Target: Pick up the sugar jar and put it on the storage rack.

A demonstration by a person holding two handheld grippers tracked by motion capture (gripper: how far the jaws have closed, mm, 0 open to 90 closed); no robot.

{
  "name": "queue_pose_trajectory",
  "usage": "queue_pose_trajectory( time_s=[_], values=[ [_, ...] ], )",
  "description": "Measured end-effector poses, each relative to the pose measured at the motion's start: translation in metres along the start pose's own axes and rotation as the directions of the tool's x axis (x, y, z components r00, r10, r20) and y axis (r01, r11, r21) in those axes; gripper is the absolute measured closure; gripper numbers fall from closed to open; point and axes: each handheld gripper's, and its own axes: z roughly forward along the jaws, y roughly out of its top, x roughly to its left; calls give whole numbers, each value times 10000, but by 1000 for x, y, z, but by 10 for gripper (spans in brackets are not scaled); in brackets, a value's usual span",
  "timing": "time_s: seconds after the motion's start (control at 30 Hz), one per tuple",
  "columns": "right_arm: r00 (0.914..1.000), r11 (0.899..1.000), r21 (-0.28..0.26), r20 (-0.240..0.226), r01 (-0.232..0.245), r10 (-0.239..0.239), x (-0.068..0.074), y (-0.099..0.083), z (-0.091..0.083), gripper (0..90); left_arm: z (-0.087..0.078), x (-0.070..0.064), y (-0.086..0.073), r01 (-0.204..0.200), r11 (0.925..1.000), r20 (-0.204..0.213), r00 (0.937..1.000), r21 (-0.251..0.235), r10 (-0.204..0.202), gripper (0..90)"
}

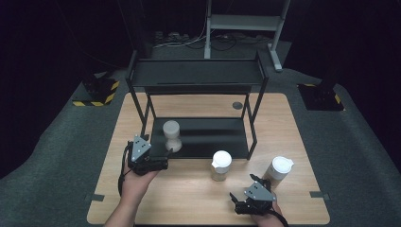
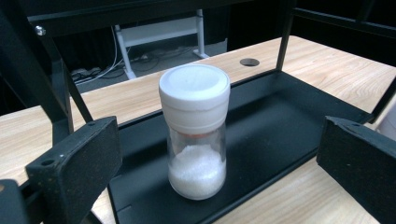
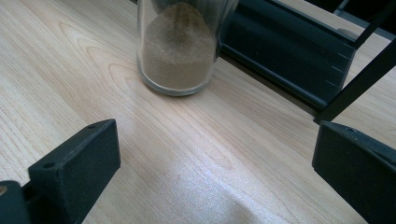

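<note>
Hovering at the front left corner of the rack's [image 1: 196,73] lower shelf [image 1: 208,137]: left claw [image 1: 166,156], jaws wide apart, nothing between the pads. Seen in the left gripper view, jaws flanking a salt jar [image 2: 195,133] without touching it, well clear on both sides. Standing upright on the black shelf near its front edge, white cap on top, white grains filling the lower part of the glass. Same jar in the high view at the shelf's front left, just beyond the claw.

Resting low near the front right edge of the bench [image 1: 142,198]: right claw [image 1: 236,201], jaws also spread, holding nothing. Pointing, in the right gripper view, across bare wood toward a jar of brown powder [image 3: 180,46], apart from both pads, upright, just beside the shelf's front edge. In the high view, standing on the bench just in front of the shelf, toward its right end, white lid on.

Farther right, a third jar [image 1: 279,171], white-lidded, upright on the bench, near the right claw and right of the brown one. Contents hard to make out.

Both hands coming in from the bench's near edge, left hand [image 1: 135,182] behind its gripper.
</note>
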Motion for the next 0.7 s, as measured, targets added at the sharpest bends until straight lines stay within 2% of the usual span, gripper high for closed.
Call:
queue_pose_trajectory(
  time_s=[0.23,0.7],
  values=[
    [10000,10000,-10,13,6,-6,0,0,0,4,-12,-2,-12,-12,10000,-63,10000,32,12,3],
    [10000,10000,18,52,31,-31,0,0,0,4,-27,-9,-40,104,9999,143,9998,49,-104,4]
  ],
)
